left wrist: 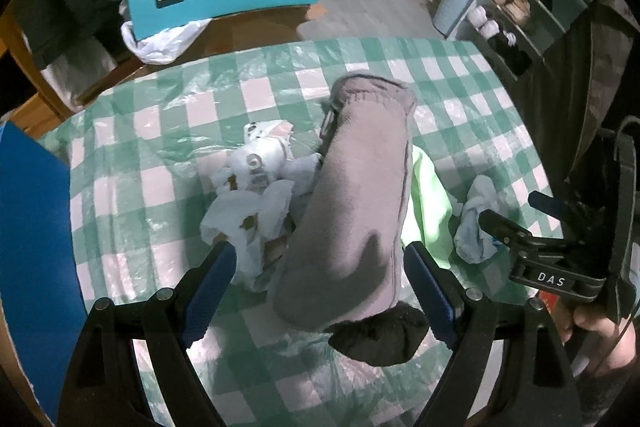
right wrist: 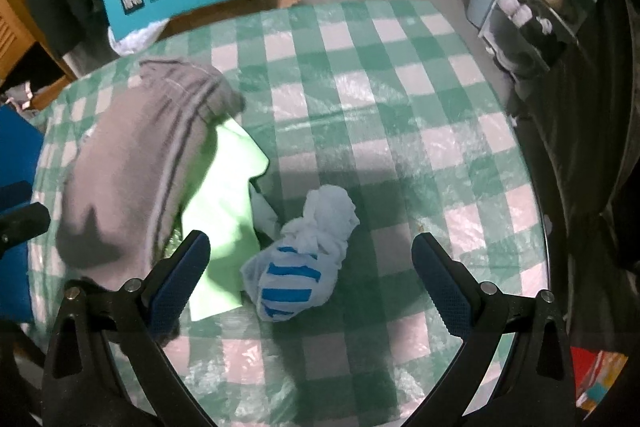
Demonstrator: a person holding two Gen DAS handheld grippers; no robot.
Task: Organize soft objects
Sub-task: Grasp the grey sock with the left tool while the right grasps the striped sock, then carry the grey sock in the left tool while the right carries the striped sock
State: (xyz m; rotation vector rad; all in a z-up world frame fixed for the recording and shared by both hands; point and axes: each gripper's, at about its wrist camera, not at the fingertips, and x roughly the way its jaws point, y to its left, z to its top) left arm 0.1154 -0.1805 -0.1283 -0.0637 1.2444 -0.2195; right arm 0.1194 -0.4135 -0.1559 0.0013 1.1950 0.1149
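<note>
Two claws over your green-checked table (right wrist: 400,99), both spread wide, neither gripping anything.

Grey fleece sleeve (left wrist: 356,203): largest item, long axis running straight ahead from your left gripper (left wrist: 320,279), near end lying between its open fingers, far cuff pointing away. A black fabric lump (left wrist: 380,335) sits against that near end. From your right gripper (right wrist: 312,275) the sleeve lies ahead-left, beyond the left fingertip.

Pale green cloth (right wrist: 224,219): partly under the sleeve's right side, just beside the right gripper's left finger.

White crumpled garments (left wrist: 256,187): ahead-left of the left gripper, touching the sleeve.

Blue-striped white sock bundle (right wrist: 300,259): directly ahead of your right gripper, centred in its gap, axis tilted ahead-right. Judgement: right hand is nearer; close straight on it.
</note>
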